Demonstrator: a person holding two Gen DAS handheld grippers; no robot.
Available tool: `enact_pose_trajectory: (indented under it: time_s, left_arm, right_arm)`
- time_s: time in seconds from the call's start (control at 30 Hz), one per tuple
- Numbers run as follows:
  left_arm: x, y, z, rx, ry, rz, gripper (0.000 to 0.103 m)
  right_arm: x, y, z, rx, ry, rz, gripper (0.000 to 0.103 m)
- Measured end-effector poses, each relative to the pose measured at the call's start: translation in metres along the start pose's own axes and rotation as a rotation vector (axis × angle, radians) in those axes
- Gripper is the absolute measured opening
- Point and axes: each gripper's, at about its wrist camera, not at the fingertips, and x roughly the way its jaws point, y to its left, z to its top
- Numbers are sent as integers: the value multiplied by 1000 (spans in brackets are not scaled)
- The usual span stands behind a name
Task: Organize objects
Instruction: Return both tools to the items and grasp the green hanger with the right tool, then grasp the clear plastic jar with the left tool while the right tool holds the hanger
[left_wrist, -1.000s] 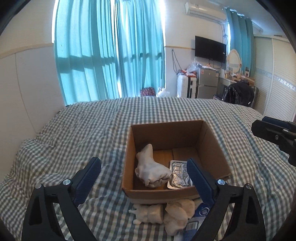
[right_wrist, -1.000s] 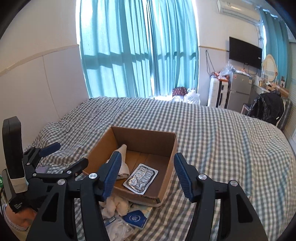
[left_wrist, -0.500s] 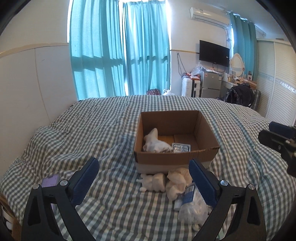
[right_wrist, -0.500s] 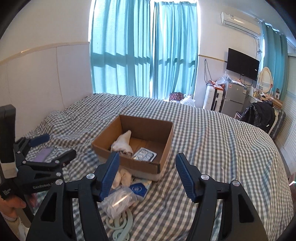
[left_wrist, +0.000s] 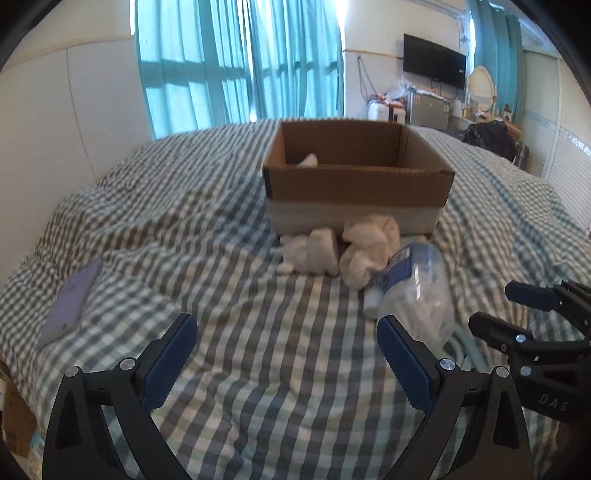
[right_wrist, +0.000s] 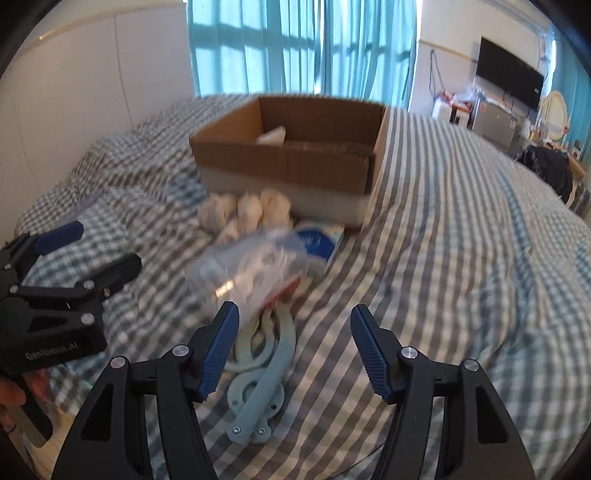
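An open cardboard box (left_wrist: 358, 184) (right_wrist: 295, 155) stands on the checked bed, with a white cloth (left_wrist: 308, 160) inside. In front of it lie white rolled cloths (left_wrist: 343, 247) (right_wrist: 247, 210), a clear plastic bag of white items (left_wrist: 417, 291) (right_wrist: 251, 269), a blue-and-white packet (right_wrist: 317, 243) and a pale blue plastic holder (right_wrist: 258, 365). My left gripper (left_wrist: 286, 362) is open and empty, low over the bed short of the pile. My right gripper (right_wrist: 293, 350) is open and empty, over the blue holder.
A purple phone (left_wrist: 72, 295) lies on the bed at the left. Teal curtains, a wall TV (left_wrist: 434, 66) and cluttered furniture stand beyond the bed. Each gripper shows in the other's view, the right one (left_wrist: 532, 317) at the right edge and the left one (right_wrist: 55, 266) at the left edge.
Both grippers have pulled back from the box and dropped low toward the pile in front of it. Both stay open and empty.
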Motion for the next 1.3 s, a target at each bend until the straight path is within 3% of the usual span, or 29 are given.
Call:
enact_pose_trajectory:
  time_s: [0.17, 0.43, 0.47, 0.53, 0.57, 0.77, 0.8, 0.83, 0.93, 1.07, 1.17, 1.3]
  left_arm:
    - [11, 6, -11, -29, 35, 0, 100]
    - [16, 3, -12, -22, 55, -2, 100]
    - [17, 3, -13, -23, 59, -4, 100]
    - [15, 0, -12, -21, 65, -8, 100]
    - [15, -1, -12, -18, 66, -9, 100]
    - [10, -9, -11, -7, 67, -20, 100]
    - [10, -10, -11, -7, 67, -23, 100]
    - [10, -12, -10, -7, 66, -26, 100]
    - [10, -19, -9, -7, 71, -42, 100]
    - [11, -30, -9, 3, 75, -70, 100]
    - [10, -41, -8, 15, 75, -107, 100]
    - [18, -59, -6, 36, 84, -148, 100]
  right_arm:
    - [27, 5, -11, 23, 82, 70, 63]
    - [42, 14, -17, -6, 111, 63, 63]
    - [42, 14, -17, -9, 110, 55, 61]
    - [39, 14, -18, -15, 110, 55, 45]
    - [36, 13, -17, -19, 110, 53, 45]
    - [15, -5, -19, 19, 66, 18, 40]
    - [11, -11, -17, 27, 50, 1, 23]
    - [4, -22, -14, 49, 31, -5, 18]
    - [-3, -45, -10, 93, 8, -73, 18]
    - [-11, -62, -8, 151, -27, -50, 12]
    - [-18, -60, -3, 116, -69, -110, 12]
    - [-25, -65, 0, 102, -94, -117, 12]
